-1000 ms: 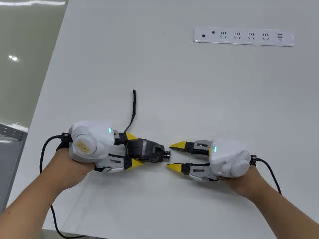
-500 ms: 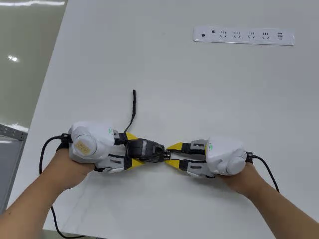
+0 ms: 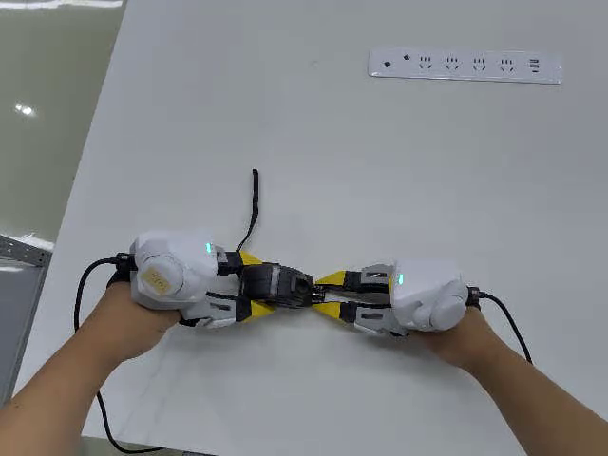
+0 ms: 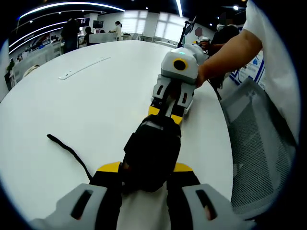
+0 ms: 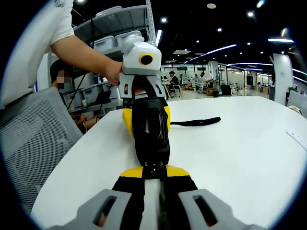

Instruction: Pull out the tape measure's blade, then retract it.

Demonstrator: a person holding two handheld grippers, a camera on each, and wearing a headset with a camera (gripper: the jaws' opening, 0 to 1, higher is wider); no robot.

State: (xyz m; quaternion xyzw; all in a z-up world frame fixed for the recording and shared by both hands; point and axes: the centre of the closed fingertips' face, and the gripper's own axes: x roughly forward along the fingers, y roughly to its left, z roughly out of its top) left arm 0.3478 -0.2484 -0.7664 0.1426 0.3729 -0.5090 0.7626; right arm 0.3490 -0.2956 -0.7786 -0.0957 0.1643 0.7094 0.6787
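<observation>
A black tape measure lies low over the white table, with my left gripper shut around its body. In the left gripper view the case sits between the yellow-tipped jaws of that gripper. My right gripper faces it from the right, its jaws closed on the blade's end hook at the case's mouth. No blade length shows between case and hook. The black wrist strap trails away across the table.
A white power strip lies at the far right of the table. The table's left edge drops to the floor. A grey mesh chair stands close to the near edge. Cables trail from both grippers.
My right gripper moved left to the tape measure's mouth and its jaws closed on the blade's end hook. The left gripper and the case stayed put.
</observation>
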